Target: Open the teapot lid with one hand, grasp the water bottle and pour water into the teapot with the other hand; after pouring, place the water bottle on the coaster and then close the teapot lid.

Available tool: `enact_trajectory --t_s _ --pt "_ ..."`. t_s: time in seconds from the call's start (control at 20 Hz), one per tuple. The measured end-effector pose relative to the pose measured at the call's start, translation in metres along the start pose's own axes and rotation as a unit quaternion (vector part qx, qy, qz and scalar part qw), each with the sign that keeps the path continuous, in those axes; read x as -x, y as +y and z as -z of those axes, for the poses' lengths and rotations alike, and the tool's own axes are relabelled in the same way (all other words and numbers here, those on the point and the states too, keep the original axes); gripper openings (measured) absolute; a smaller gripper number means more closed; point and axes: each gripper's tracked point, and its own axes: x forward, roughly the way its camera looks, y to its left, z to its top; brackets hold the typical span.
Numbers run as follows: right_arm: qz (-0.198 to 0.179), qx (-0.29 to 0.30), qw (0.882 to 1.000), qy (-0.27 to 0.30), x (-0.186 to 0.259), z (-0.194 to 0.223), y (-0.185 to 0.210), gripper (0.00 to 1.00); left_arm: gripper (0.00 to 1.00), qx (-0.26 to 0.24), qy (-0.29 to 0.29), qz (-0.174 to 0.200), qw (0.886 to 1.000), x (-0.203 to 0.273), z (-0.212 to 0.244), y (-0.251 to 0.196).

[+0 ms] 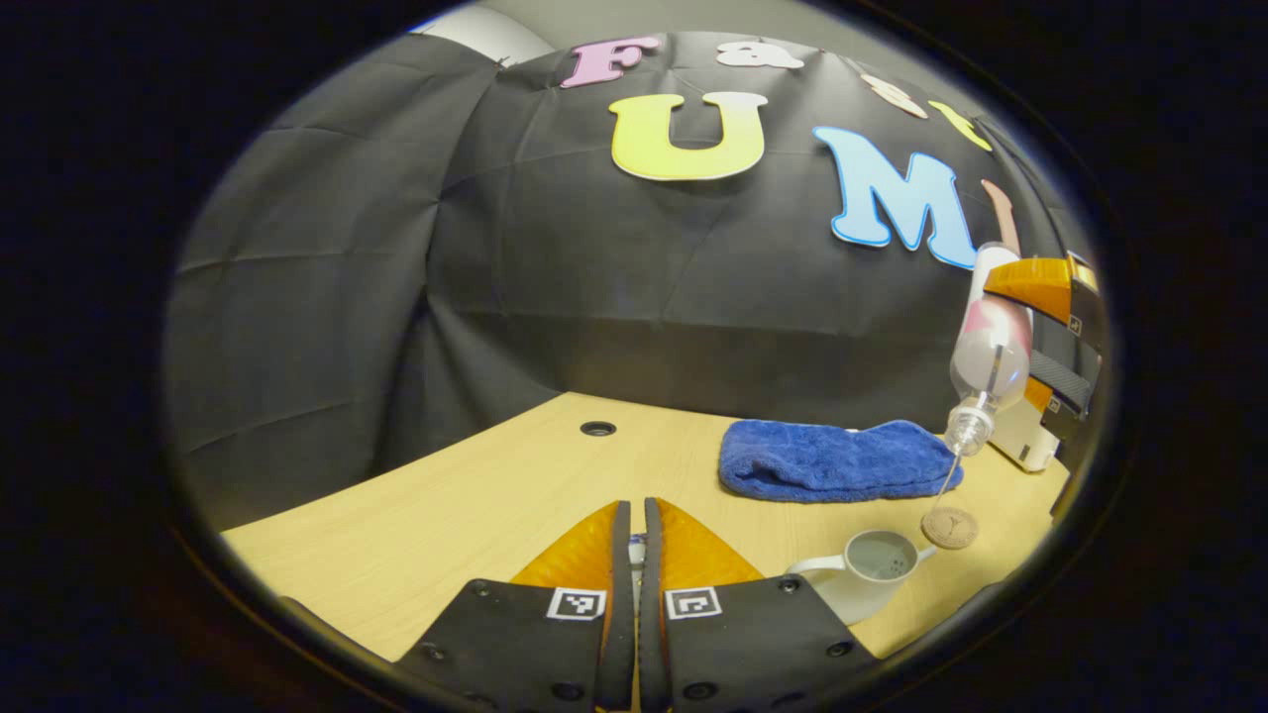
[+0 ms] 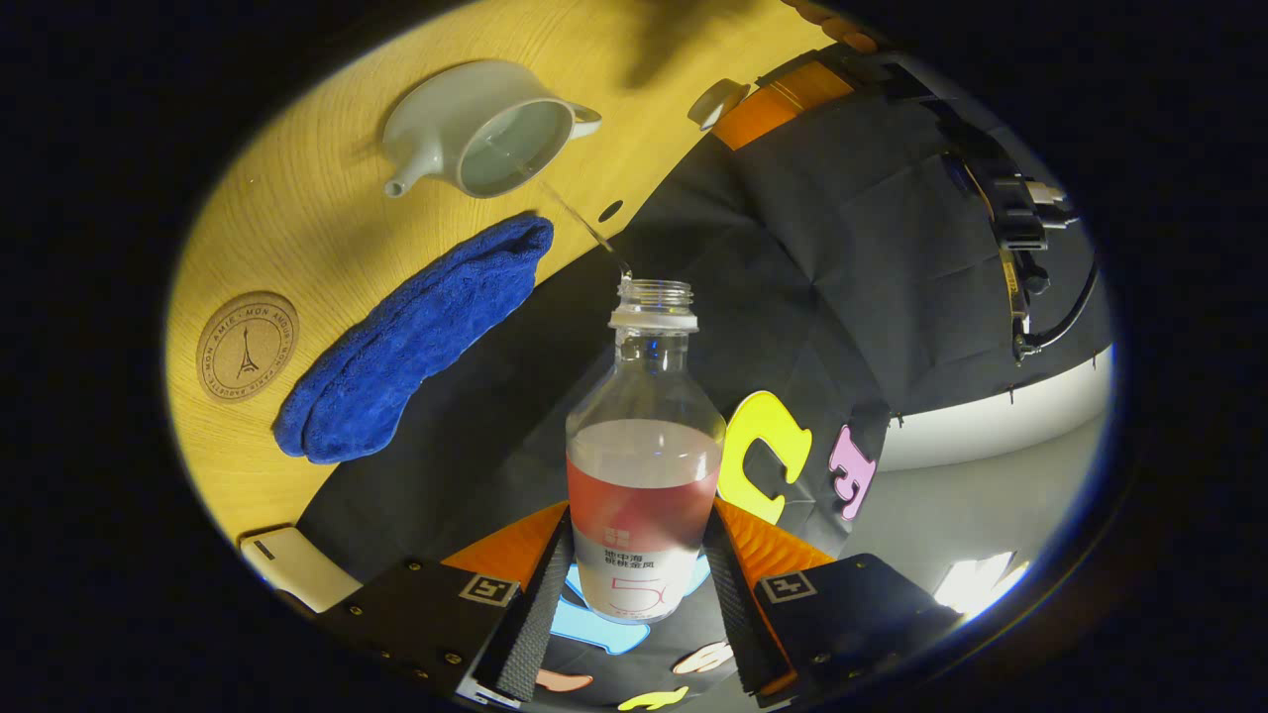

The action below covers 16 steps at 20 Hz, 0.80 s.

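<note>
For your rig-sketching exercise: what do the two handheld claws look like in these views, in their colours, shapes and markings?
The left claw has black plates with screws, each carrying a square black-and-white tag, and ribbed orange wedges beside its narrow fingers. The right claw looks the same: black tagged plates, orange wedges. A black cable hangs off the far one.

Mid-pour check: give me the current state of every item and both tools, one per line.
Teapot: lid off, open, upright on the table, receiving water.
Teapot lid: off, held at the left tool.
Water bottle: uncapped, tipped, pouring a thin stream.
Coaster: bare.
Blue towel: folded, lying flat.
Left tool: shut on the lid.
Right tool: shut on the bottle.
</note>
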Motion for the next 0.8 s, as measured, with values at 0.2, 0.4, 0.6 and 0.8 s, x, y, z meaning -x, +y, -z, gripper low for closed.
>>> enact_trajectory --t_s 0.2,0.4,0.6,0.8 --pt "-0.037 -0.075 0.996 0.008 0.005 -0.001 0.018 0.74 0.09 -0.001 0.001 -0.001 1.000 0.000 0.000 0.000" --pt "-0.101 -0.234 0.967 0.018 0.020 -0.017 0.051 0.74 0.09 0.001 0.000 0.000 1.000 0.001 -0.001 0.000" --pt "-0.153 -0.370 0.916 0.025 0.029 -0.037 0.074 0.74 0.09 0.002 -0.002 0.002 1.000 0.002 -0.001 0.000" --pt "-0.177 -0.514 0.838 0.045 0.038 -0.049 0.090 0.74 0.09 -0.001 0.000 0.004 1.000 0.000 0.000 -0.001"
